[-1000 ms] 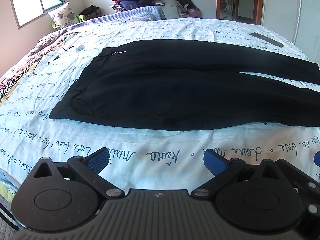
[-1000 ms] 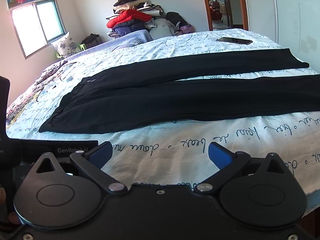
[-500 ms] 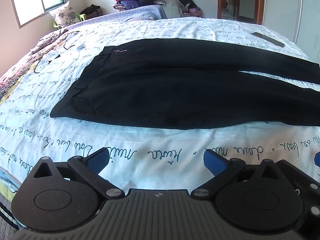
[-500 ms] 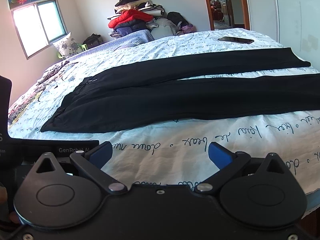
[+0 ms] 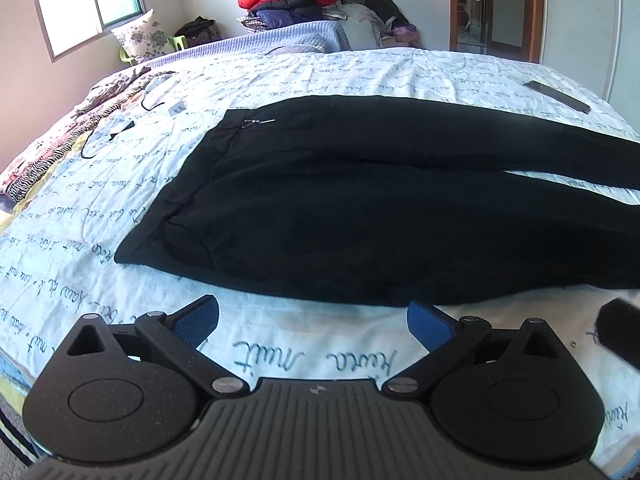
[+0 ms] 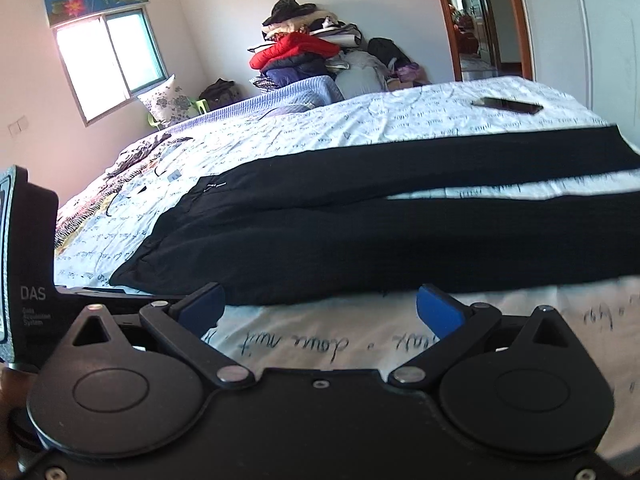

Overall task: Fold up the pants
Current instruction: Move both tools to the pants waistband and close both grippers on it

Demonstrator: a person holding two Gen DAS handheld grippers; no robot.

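Both the left gripper point(image 5: 313, 316) and right gripper point(image 6: 320, 306) are wide open, holding nothing, near the bed's point(image 5: 280, 76) front edge beside the black pants point(image 5: 360, 208).

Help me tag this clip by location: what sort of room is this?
Most likely a home bedroom. Black pants lie spread on a bed with a script-printed sheet, a flowered pillow sits by the window, and clothes are piled against the far wall.

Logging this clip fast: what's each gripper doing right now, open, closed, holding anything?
Left gripper: open, empty, just short of the black pants.
Right gripper: open, empty, at the pants' near edge.
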